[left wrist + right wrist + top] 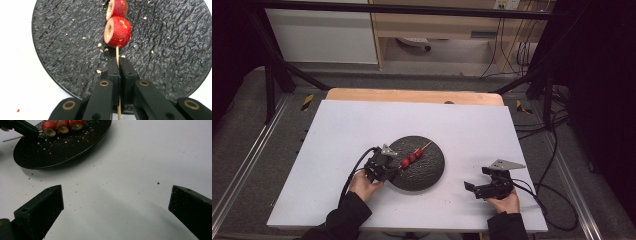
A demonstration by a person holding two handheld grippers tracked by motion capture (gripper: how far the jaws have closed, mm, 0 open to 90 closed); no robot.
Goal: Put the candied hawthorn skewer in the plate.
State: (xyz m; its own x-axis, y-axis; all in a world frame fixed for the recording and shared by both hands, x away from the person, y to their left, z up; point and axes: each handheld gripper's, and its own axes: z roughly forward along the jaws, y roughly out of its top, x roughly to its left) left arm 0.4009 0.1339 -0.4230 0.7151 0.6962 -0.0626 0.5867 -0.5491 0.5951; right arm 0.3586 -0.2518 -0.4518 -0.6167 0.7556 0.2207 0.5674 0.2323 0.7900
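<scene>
Skewered red fruit (411, 158) lies on the round black plate (432, 172) at mid-table, the largest thing here. My left gripper view shows cored, crumb-dusted halves (118, 32) and my left gripper (117, 65) pinching the thin wooden stick (117, 53). My right gripper (478, 181) rests low on the white tabletop (362, 130), jaws spread wide, holding nothing.

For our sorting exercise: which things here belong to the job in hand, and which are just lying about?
In the job:
- skewer with red fruit
- left claw, shut on the skewer
- black plate

Lying about:
- crumbs on the table
- right claw, open
</scene>
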